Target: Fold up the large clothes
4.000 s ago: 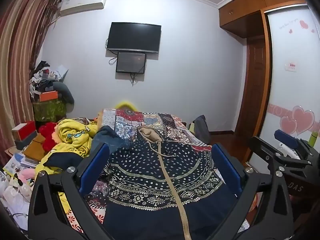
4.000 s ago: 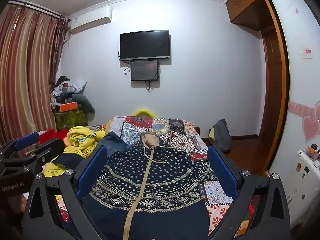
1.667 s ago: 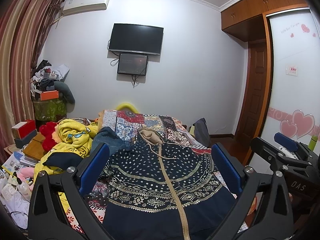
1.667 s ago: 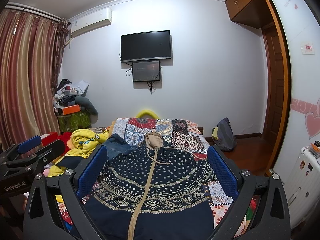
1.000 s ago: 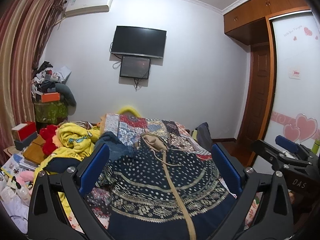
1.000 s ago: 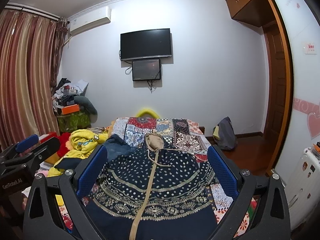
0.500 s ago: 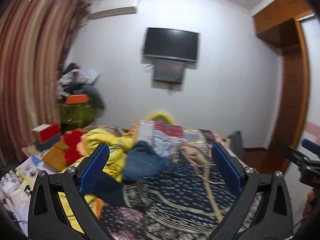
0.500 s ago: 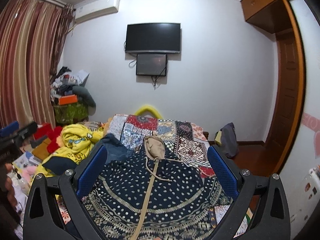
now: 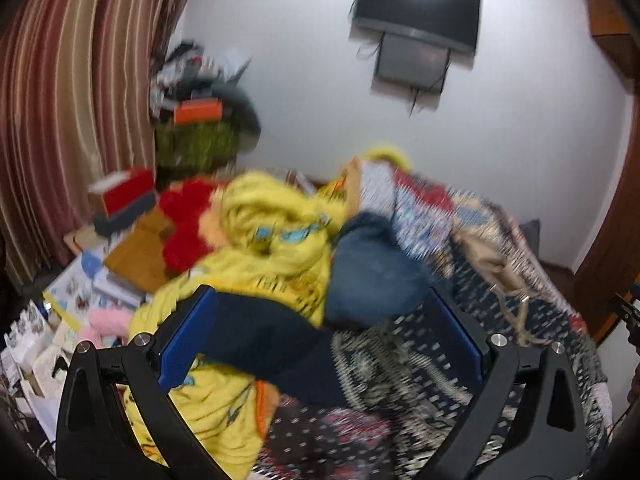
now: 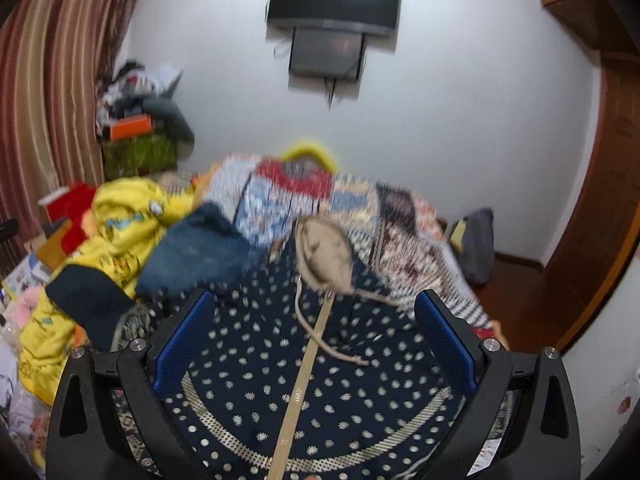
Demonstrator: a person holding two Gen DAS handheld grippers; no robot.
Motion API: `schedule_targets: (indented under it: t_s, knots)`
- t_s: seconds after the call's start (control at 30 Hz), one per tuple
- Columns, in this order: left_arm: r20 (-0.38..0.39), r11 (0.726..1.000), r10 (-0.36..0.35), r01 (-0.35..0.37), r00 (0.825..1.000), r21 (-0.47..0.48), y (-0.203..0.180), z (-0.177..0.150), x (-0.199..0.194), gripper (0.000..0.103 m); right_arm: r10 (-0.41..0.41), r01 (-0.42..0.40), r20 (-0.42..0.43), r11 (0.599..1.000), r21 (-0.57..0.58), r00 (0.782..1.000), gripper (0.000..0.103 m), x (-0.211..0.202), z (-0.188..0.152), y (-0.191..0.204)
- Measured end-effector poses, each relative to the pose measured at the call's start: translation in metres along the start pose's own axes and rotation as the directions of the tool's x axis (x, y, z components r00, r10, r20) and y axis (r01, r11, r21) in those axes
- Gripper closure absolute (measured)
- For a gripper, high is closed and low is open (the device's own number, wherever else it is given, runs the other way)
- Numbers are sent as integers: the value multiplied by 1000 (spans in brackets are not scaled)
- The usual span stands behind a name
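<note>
Left wrist view, heavily blurred. Left gripper point(image 9: 320, 332) with fingers point(image 9: 188, 336) spread wide apart, nothing between the blue pads. Navy hooded garment point(image 9: 404, 364) lies on the bed point(image 9: 460, 216), filling the frame from 5 to 3 o'clock; its plain dark sleeve point(image 9: 264, 336) runs across the gap between the fingers toward 9 o'clock, draped over the yellow clothing pile point(image 9: 272, 240). Tan hood point(image 9: 484, 256) sits at 2 o'clock, drawcord trailing below it. Blue denim item point(image 9: 368, 276) lies at centre, touching the yellow pile and the navy garment. Red plush point(image 9: 184, 224) and boxes at 10 o'clock, striped curtain point(image 9: 72, 92) at 10–11, wall TV point(image 9: 416, 0) at 1. Part of the other gripper shows at the 3 o'clock edge; too little to read

Right wrist view, mildly blurred. Right gripper point(image 10: 316, 336) also with fingers point(image 10: 444, 344) wide apart, gripping nothing. The navy hooded garment point(image 10: 260, 368) is spread flat on the bed point(image 10: 400, 216) directly under and between the fingers, front side up, tan zipper band point(image 10: 304, 380) running from 6 o'clock up to the tan hood point(image 10: 324, 256) at centre. Drawcords lie loose on the chest. Sleeve point(image 10: 88, 296) reaches out to 9 o'clock over the yellow clothing pile point(image 10: 120, 216). Denim item point(image 10: 196, 252) at 10 o'clock, touching the garment's shoulder. Grey bag point(image 10: 476, 240) on the floor at 3, wall TV point(image 10: 336, 0) at 12, curtain point(image 10: 44, 72) at 10
</note>
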State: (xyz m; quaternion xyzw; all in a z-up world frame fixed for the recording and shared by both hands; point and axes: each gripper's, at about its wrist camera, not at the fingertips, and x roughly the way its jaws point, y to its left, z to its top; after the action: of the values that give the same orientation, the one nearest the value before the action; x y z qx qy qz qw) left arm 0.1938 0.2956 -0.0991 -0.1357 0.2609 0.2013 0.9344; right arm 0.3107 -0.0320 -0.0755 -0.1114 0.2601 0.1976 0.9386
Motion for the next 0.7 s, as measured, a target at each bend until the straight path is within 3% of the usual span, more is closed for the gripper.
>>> schedule_targets:
  t_s: [0.13, 0.23, 0.33, 0.4, 0.47, 0.5, 0.63, 0.7]
  knots:
    - [-172, 997, -55, 45, 984, -63, 34, -24, 51, 1, 46, -44, -134, 999, 17, 990, 4, 50, -11, 2]
    - [-293, 980, -151, 105, 944, -167, 58, -49, 85, 1, 69, -68, -248, 998, 13, 966, 4, 81, -24, 6]
    - [-368, 972, -179, 105, 913, -212, 70, -70, 112, 8, 85, -92, -330, 996, -5, 940, 4, 106, -36, 13]
    - [-419, 968, -183, 88, 890, -235, 77, -81, 133, 18, 112, -119, -368, 993, 2, 923, 4, 120, -42, 16]
    - [-446, 968, -167, 61, 879, -242, 84, -86, 147, 26, 135, -140, -392, 990, 16, 910, 4, 128, -44, 17]
    - [-459, 970, -145, 35, 876, -240, 87, -88, 155, 36, 143, -147, -407, 989, 22, 902, 4, 133, -45, 18]
    - [-473, 965, -130, 1, 872, -263, 97, -86, 179, 46, 125, -137, -418, 991, 2, 900, 4, 141, -45, 24]
    - [-486, 974, -76, -39, 871, -223, 97, -86, 190, 64, 119, -137, -423, 991, -11, 898, 4, 144, -45, 25]
